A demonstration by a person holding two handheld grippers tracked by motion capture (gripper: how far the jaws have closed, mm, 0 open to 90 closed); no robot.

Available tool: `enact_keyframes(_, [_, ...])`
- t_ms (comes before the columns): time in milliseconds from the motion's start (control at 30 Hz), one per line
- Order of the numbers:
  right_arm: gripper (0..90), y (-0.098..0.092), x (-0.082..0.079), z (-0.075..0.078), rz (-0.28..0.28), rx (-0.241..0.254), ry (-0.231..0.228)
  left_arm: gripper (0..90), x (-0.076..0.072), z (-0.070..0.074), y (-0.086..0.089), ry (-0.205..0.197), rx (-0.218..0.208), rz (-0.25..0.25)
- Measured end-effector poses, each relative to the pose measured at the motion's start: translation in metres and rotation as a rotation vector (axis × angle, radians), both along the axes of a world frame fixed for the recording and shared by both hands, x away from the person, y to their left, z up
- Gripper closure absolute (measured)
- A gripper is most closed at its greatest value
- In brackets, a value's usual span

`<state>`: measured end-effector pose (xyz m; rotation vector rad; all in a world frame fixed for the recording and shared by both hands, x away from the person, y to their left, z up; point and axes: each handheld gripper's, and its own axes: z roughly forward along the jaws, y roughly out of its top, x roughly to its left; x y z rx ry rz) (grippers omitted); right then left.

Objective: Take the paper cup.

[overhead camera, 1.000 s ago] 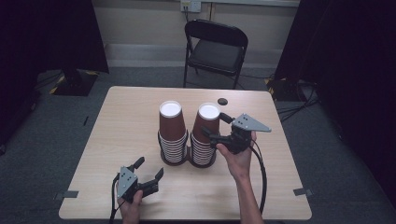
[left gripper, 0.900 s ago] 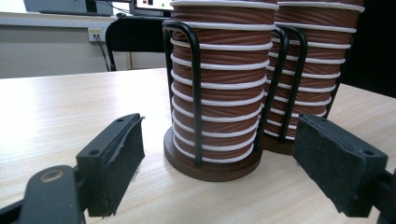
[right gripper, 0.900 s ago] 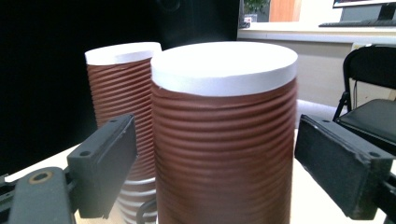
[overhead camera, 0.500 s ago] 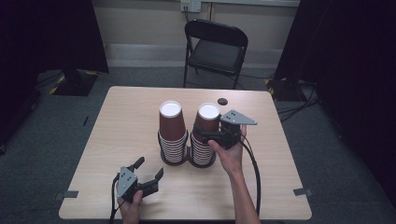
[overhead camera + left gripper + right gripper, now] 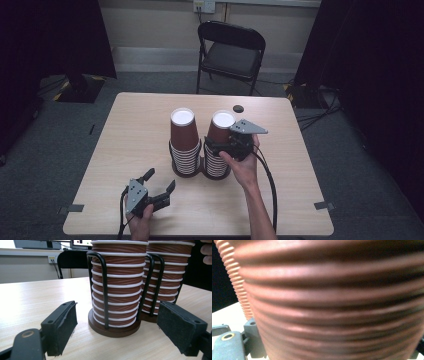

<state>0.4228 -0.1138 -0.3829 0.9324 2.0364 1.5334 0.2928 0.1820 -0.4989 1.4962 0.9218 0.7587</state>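
Note:
Two stacks of ribbed brown paper cups stand mid-table, each in a black wire holder (image 5: 103,290) on a round brown base. My right gripper (image 5: 214,146) reaches in from the right at the upper cups of the right stack (image 5: 222,125). Its jaws have just been opening, with the cup (image 5: 337,300) between them; one grey finger (image 5: 253,340) shows beside the cup's edge. The left stack (image 5: 184,137) stands untouched. My left gripper (image 5: 161,180) rests low near the table's front left, open and holding nothing, pointing at the stacks (image 5: 117,285).
The wooden table (image 5: 140,125) has bare room on all sides of the stacks. A small black round object (image 5: 238,108) lies behind the right stack. A black folding chair (image 5: 230,50) stands beyond the far edge.
My right gripper has moved left and slightly down, from beside the right stack to around its upper cups. The left gripper has stayed where it was.

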Motion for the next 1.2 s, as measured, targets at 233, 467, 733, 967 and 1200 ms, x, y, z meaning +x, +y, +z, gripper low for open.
enact_keyframes(233, [11.0, -0.002, 0.002, 0.002, 0.004, -0.001, 0.007, 16.1, 0.000, 0.000, 0.001, 0.004, -0.020, -0.011])
enact_keyframes(467, [12.1, -0.004, 0.000, 0.009, 0.015, 0.037, -0.020, 16.8, 0.000, 0.000, 0.001, 0.004, -0.021, -0.011])
enact_keyframes(733, [12.7, -0.005, -0.002, 0.017, 0.020, 0.061, -0.049, 22.2, 0.001, 0.000, 0.000, 0.016, -0.003, -0.011])
enact_keyframes(967, [12.9, -0.008, -0.001, 0.024, 0.019, 0.084, -0.061, 21.2, 0.002, 0.001, 0.000, 0.024, 0.005, -0.024])
enact_keyframes(1200, [13.0, -0.009, 0.003, 0.034, 0.012, 0.103, -0.073, 19.1, 0.004, 0.001, 0.001, 0.048, 0.007, -0.050])
